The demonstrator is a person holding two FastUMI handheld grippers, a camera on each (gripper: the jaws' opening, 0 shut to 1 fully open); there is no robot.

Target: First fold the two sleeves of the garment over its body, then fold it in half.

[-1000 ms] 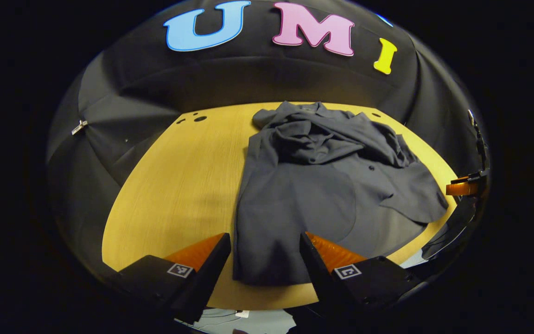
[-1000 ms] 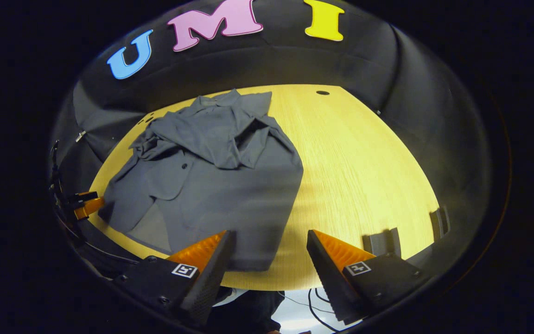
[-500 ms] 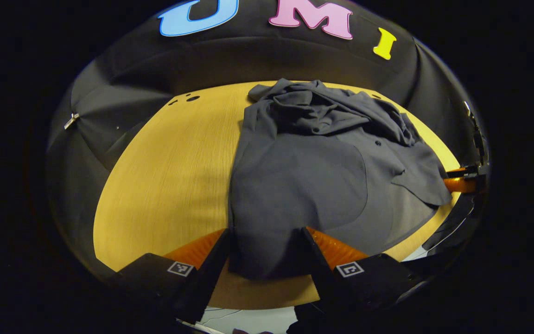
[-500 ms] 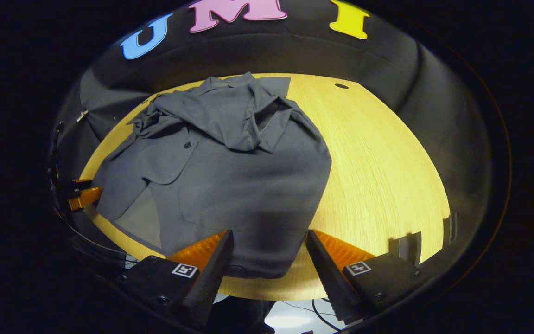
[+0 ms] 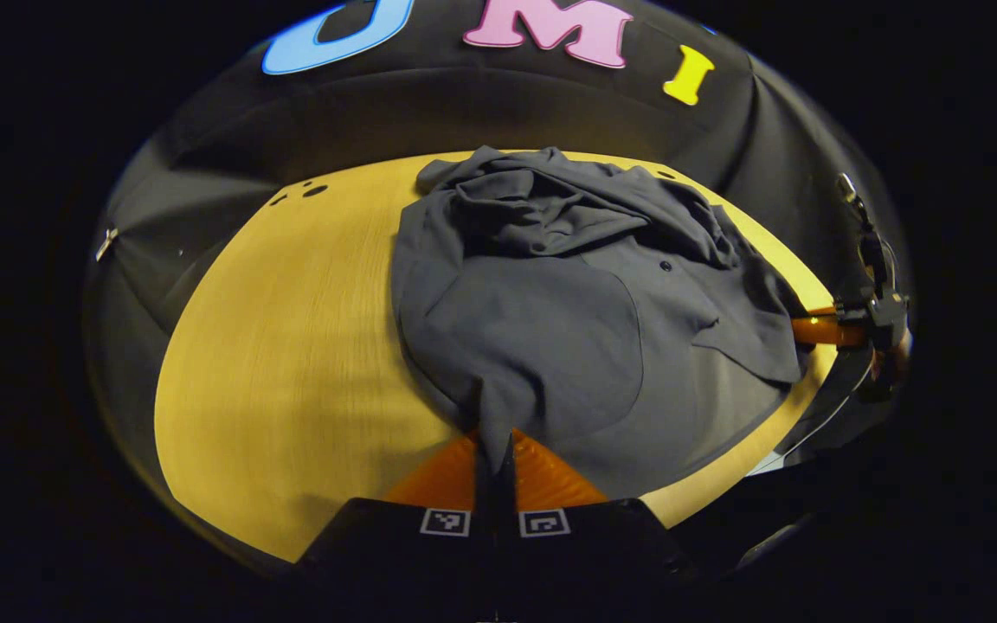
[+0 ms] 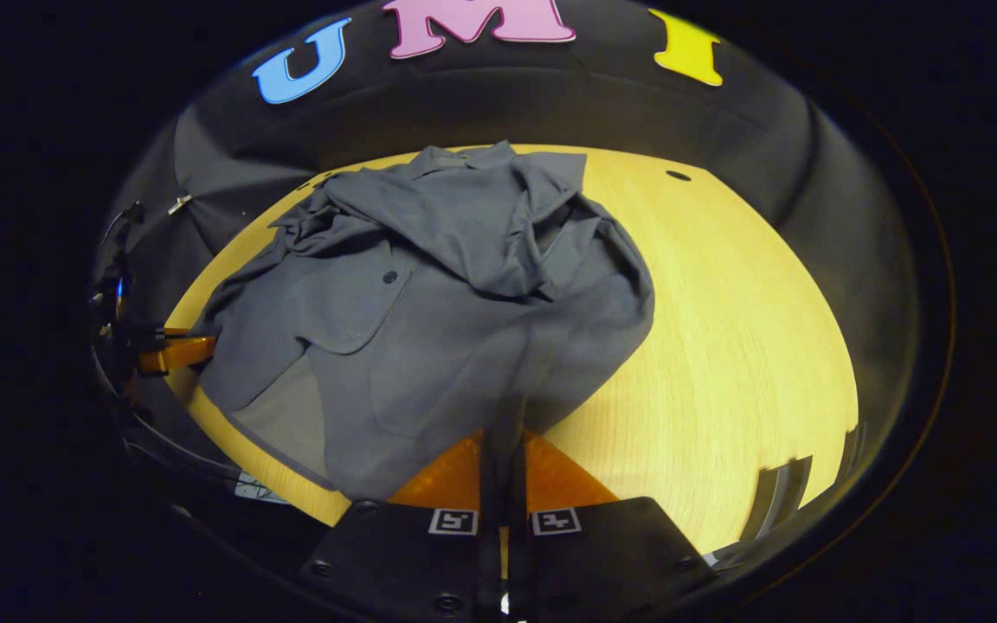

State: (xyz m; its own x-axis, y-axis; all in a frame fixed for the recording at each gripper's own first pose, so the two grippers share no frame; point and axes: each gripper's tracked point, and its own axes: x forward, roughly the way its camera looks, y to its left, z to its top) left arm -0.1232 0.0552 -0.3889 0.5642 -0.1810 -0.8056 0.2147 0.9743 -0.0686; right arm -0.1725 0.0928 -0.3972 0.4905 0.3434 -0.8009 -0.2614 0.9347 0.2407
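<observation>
A dark grey buttoned garment point(image 5: 550, 320) lies on the yellow wooden table point(image 5: 291, 346), its sleeves bunched in folds over the upper body point(image 5: 542, 208). My left gripper point(image 5: 493, 450) is shut on the near hem at the garment's left corner, and the cloth rises into a pinched ridge between its fingers. In the right gripper view the same garment point(image 6: 455, 294) spreads out, and my right gripper point(image 6: 503, 441) is shut on the near hem at its right corner. Each view also catches the other gripper point(image 5: 819, 330) point(image 6: 174, 353) at the garment's far side edge.
The table's round edge point(image 6: 810, 484) runs close along the near side, with black cloth wall behind. Small dark holes point(image 5: 315, 190) point(image 6: 678, 176) mark the table's far corners. Bare tabletop lies left of the garment in the left gripper view and right of it point(image 6: 741, 329) in the right gripper view.
Both grippers came forward over the near hem and went from open to shut on it. The cloth at both corners now bunches up into the fingers.
</observation>
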